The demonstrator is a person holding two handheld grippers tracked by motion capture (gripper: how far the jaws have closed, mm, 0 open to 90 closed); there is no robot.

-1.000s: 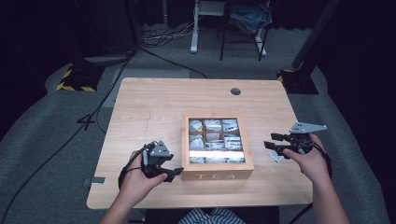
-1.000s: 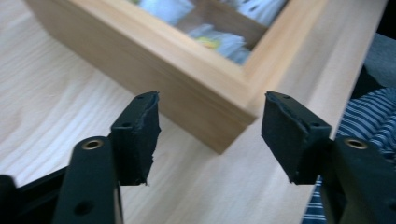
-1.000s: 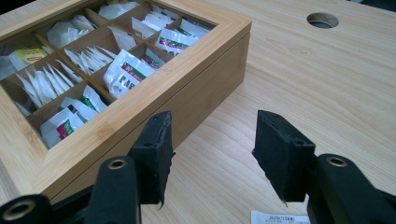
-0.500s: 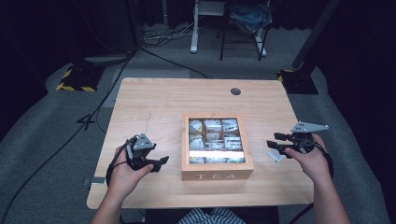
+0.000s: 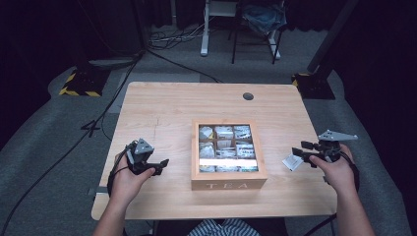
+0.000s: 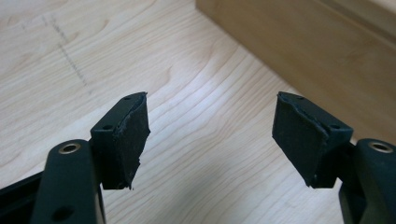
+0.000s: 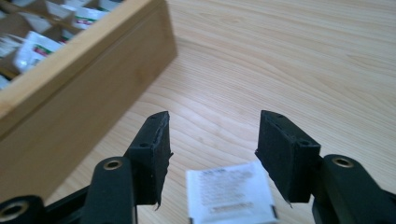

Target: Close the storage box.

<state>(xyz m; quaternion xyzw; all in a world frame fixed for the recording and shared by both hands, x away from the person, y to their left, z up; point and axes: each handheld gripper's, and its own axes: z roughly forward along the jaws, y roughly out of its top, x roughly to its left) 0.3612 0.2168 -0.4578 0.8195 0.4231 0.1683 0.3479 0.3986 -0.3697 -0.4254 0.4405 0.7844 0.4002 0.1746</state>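
— Well, where do we stand with the left gripper [image 5: 156,164]?

— We have it out on the left part of the table [image 5: 162,105], well apart from the box [image 5: 228,184]. A second ago it sat right against the box's near left corner; now it is clear of it. Its jaws have just been opening, and in the left gripper view they stand wide with nothing but bare wood between them.

— And the right gripper [image 5: 301,152]?

— We hold it to the right of the box, pointing left toward it. Its jaws have opened a little further too. In the right gripper view they stand apart, and the sachet [image 7: 229,192] lies flat on the table between them at the near edge, not pinched by the pads. From above we see that same sachet [image 5: 293,162] just beside the jaw tips, on the right part of the table, a little apart from the box.

— So nothing is gripped?

— Nothing on either side. The box is open, its compartments full of tea bags [image 5: 223,132].

— What does that mean for the job?

— We judge the left hand has finished with the box and pulled back, so the work falls to the right: close on the sachet and carry it over to a compartment. It lies flat, so getting a pad under its edge may be tricky.
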